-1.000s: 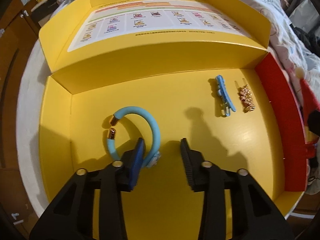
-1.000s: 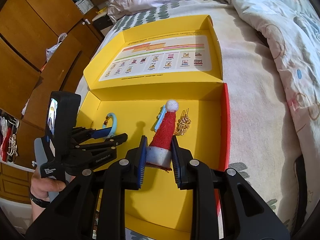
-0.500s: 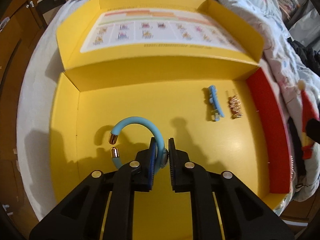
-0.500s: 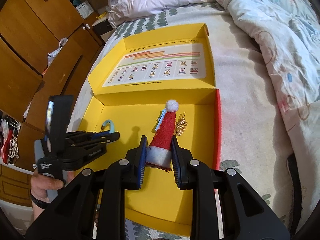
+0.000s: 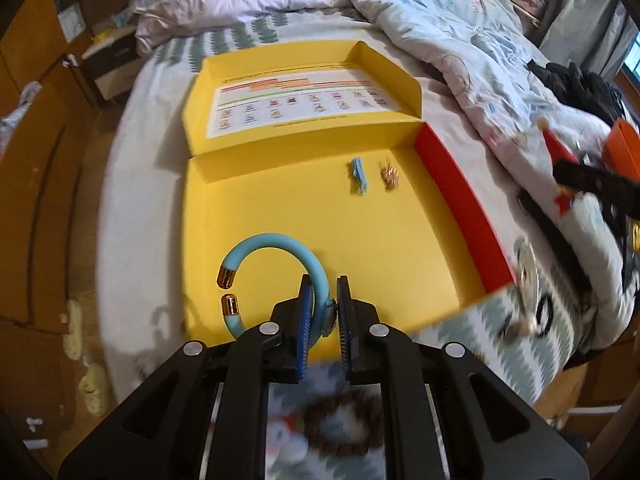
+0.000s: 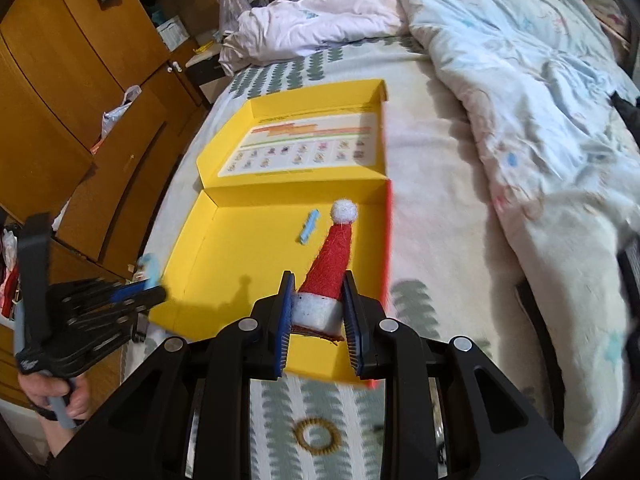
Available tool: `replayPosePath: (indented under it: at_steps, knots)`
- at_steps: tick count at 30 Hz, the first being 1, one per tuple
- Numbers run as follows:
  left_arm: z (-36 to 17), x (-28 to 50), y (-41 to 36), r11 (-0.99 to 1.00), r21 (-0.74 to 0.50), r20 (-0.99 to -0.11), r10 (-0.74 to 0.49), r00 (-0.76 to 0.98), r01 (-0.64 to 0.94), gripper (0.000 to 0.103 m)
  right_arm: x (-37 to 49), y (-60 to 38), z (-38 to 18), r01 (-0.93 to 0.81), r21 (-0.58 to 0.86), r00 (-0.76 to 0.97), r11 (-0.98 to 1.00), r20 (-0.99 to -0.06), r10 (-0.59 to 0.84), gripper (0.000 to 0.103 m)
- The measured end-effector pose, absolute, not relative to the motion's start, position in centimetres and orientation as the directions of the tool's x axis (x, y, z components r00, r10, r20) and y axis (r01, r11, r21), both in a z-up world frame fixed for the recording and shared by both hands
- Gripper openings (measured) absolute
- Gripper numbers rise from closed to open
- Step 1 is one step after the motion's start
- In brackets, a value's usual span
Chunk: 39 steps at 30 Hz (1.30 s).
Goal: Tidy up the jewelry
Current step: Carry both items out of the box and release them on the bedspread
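1. My left gripper is clamped on the blue bracelet; its lower arc hides behind the fingers.
2. Right gripper pinches the santa hat clip, whose base edge is tucked underneath.
3. Beyond both, the yellow box is blurry; the gold clip is too small to make out.

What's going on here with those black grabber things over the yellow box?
A person is sorting jewelry on a bed, a handheld gripper in each hand. The left gripper has its jaws shut on a light blue bangle; the right gripper clamps a little red Santa hat. Both are held above the open yellow box, where a blue hair clip and a small gold piece lie.
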<state>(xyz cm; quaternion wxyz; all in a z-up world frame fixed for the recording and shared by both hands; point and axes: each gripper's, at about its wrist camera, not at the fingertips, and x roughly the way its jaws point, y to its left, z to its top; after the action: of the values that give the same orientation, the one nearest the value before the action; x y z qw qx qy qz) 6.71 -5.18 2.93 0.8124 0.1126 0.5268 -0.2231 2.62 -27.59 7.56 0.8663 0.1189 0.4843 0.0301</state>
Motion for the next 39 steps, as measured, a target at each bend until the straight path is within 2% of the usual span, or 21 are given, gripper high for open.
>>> replayPosePath:
  at_steps: [3, 8, 19, 25, 31, 39]
  knots:
    - [3.4, 4.1, -3.9, 0.878, -0.017, -0.904, -0.218, 0.368, 0.478, 0.012, 0.7, -27.3, 7.3, 0.062, 0.243, 0.518, 0.968, -0.837, 0.177, 0.025]
    - [2.7, -1.0, -0.1, 0.889, -0.034, -0.905, -0.221, 0.363, 0.457, 0.012, -3.4, -26.1, 5.2, 0.060, 0.266, 0.497, 0.962, -0.844, 0.202, 0.025]
    - [-4.6, -8.5, 4.5, 0.910, -0.028, -0.951, -0.152, 0.270, 0.413, 0.012, -12.4, -23.6, -2.0, 0.065, 0.248, 0.393, 0.967, -0.897, 0.203, 0.025]
    - [-6.0, -9.7, 5.8, 0.922, -0.038, -0.957, -0.146, 0.253, 0.386, 0.012, -13.1, -24.1, -4.6, 0.099, 0.212, 0.334, 0.972, -0.927, 0.168, 0.025]
    - [-8.3, -8.5, 6.7, 0.943, 0.006, -0.968, -0.078, 0.239, 0.333, 0.012, -13.6, -24.9, -5.6, 0.129, 0.188, 0.305, 0.974, -0.942, 0.142, 0.025]
    - [-10.0, -6.3, 7.2, 0.958, -0.039, -0.969, -0.106, 0.224, 0.284, 0.012, -13.2, -25.9, -7.0, 0.164, 0.142, 0.277, 0.976, -0.956, 0.093, 0.025]
